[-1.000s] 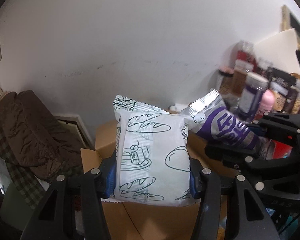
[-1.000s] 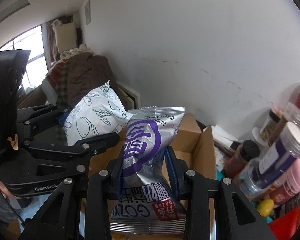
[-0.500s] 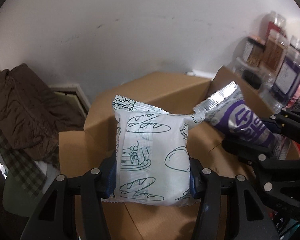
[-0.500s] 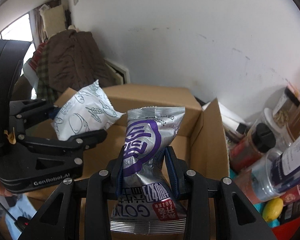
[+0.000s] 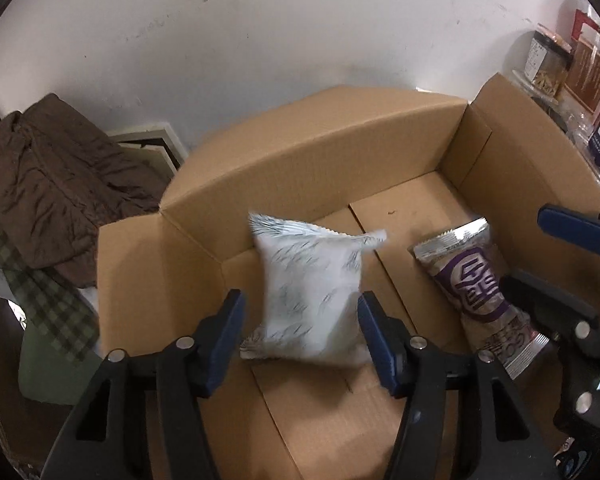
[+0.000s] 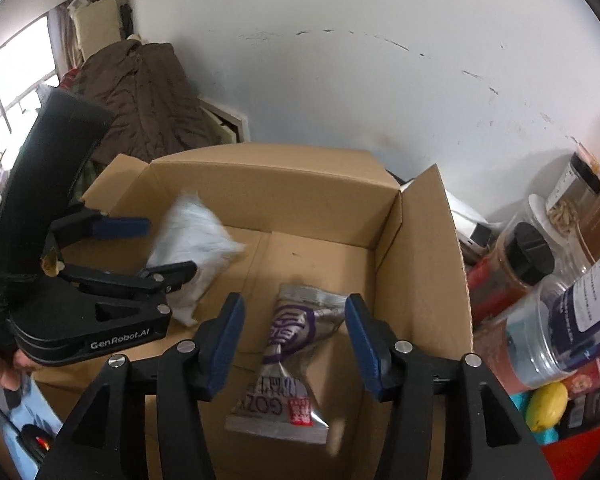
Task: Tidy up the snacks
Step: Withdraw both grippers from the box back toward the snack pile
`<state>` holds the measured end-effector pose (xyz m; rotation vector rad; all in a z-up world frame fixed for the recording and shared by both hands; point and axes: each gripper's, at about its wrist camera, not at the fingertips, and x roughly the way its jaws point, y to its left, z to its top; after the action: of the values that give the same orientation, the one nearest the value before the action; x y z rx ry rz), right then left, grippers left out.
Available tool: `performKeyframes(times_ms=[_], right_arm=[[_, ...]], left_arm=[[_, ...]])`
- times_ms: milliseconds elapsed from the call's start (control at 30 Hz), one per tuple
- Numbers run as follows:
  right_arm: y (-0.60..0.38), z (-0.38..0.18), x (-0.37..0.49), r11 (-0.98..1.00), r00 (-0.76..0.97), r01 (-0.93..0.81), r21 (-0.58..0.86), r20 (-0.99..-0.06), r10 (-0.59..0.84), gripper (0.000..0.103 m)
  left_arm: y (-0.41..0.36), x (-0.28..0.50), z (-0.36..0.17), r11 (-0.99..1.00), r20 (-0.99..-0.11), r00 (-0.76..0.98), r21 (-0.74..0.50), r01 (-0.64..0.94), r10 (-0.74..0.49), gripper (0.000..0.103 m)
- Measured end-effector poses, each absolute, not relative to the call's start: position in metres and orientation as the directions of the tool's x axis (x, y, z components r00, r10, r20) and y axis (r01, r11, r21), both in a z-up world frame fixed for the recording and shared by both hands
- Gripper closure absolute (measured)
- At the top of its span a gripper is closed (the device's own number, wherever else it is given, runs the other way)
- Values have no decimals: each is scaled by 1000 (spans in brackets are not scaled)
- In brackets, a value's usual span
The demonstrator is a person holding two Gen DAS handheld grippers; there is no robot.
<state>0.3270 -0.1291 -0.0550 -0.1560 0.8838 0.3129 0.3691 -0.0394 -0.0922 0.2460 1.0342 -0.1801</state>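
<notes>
both grippers are opening over the cardboard box (image 5: 308, 160). the left gripper (image 5: 300, 332) has let go of the white pouch (image 5: 308, 288), the right gripper (image 6: 292, 344) of the purple foil pack (image 6: 288, 364) at the pouch's 3 o'clock. both look light, puffy and slick, so i'd pinch them mid-body.

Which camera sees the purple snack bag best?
The right wrist view: the purple snack bag sits whole between the opening fingers, over the cardboard box. The left wrist view shows it off to the side, partly hidden.
</notes>
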Motion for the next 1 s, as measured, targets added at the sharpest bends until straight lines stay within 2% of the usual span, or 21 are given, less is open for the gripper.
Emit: performKeyframes(times_ms=[133, 400, 700, 800, 1000], right_arm=[[-133, -53, 321, 946, 609, -323, -32, -773, 181, 51], [-148, -26, 305, 951, 644, -308, -30, -742, 185, 51], [-149, 25, 271, 954, 722, -296, -43, -664, 194, 51], [-149, 42, 256, 957, 741, -288, -39, -642, 197, 46], [-152, 71, 221, 960, 777, -276, -34, -596, 202, 46]], left_arm=[[-40, 361, -79, 956, -837, 547, 146, 253, -17, 38], [-34, 345, -47, 964, -797, 601, 119, 239, -51, 38], [-28, 304, 11, 967, -719, 690, 105, 233, -88, 38], [-22, 287, 31, 967, -690, 716, 98, 234, -103, 38], [-15, 250, 66, 965, -636, 760, 94, 246, -132, 38]])
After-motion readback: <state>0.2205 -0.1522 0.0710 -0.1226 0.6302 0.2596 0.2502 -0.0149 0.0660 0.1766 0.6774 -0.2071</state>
